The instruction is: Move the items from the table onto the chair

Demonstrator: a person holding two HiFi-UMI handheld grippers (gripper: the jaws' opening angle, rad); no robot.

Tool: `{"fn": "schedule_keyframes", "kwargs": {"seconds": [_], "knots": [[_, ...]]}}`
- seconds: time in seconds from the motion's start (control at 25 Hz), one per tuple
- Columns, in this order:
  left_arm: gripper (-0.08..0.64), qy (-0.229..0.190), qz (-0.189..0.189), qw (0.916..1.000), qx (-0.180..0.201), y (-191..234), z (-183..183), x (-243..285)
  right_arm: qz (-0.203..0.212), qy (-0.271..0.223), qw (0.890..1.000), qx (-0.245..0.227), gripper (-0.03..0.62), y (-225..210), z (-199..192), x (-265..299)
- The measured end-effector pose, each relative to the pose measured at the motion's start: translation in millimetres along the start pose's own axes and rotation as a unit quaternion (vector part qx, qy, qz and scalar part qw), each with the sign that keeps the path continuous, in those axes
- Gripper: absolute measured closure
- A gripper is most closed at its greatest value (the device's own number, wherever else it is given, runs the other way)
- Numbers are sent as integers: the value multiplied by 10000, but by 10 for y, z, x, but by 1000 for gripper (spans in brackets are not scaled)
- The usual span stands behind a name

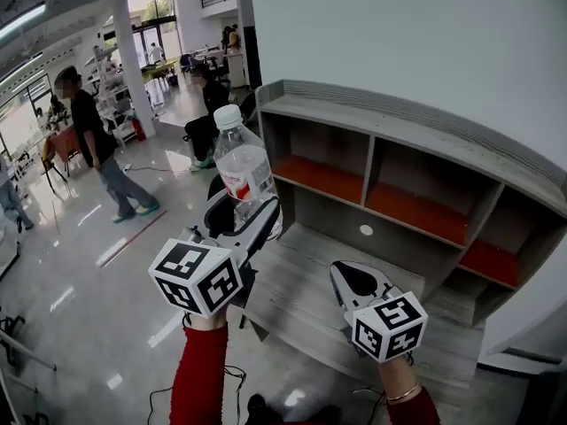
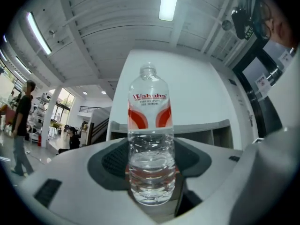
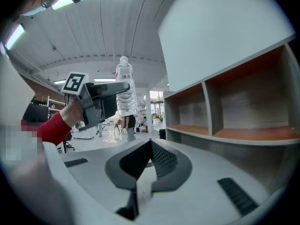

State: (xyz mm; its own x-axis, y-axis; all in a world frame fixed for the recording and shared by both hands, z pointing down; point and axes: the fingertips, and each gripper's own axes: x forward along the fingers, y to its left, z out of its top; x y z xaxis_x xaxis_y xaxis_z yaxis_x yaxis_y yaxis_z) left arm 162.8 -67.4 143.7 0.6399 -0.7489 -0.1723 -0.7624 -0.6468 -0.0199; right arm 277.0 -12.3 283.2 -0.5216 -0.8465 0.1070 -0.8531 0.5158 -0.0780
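A clear water bottle (image 1: 241,168) with a white cap and a red and white label stands upright in my left gripper (image 1: 245,217), which is shut on its lower body and holds it in the air over the floor. In the left gripper view the bottle (image 2: 150,139) fills the middle, with the dark pads (image 2: 110,161) pressed to both its sides. My right gripper (image 1: 356,279) is lower and to the right, over the grey wooden surface, shut with nothing in it. In the right gripper view its jaws (image 3: 149,144) meet, and the bottle (image 3: 123,89) shows up to the left.
A grey shelf unit (image 1: 399,175) with orange inner boards stands ahead on the right against a white wall. Its low grey base (image 1: 301,304) runs under my right gripper. A person (image 1: 93,144) walks on the glossy floor at far left; another (image 1: 208,113) sits farther back.
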Motion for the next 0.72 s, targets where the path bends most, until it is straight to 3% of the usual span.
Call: {"fn": "schedule_keyframes", "kwargs": {"seconds": [0.12,0.36,0.72], "knots": [[267,38,349,9994,-14,365,-202,-397,195,173,9997,26,580,305,-72,330],[267,323,629,9974,-99,1370,-603,-1120,315,267,9990,188,580,1109,-173,1239],[265,700,709,9941,-440,2512,-1191,-1715,330,394,9982,311,580,1960,-391,2309]]}}
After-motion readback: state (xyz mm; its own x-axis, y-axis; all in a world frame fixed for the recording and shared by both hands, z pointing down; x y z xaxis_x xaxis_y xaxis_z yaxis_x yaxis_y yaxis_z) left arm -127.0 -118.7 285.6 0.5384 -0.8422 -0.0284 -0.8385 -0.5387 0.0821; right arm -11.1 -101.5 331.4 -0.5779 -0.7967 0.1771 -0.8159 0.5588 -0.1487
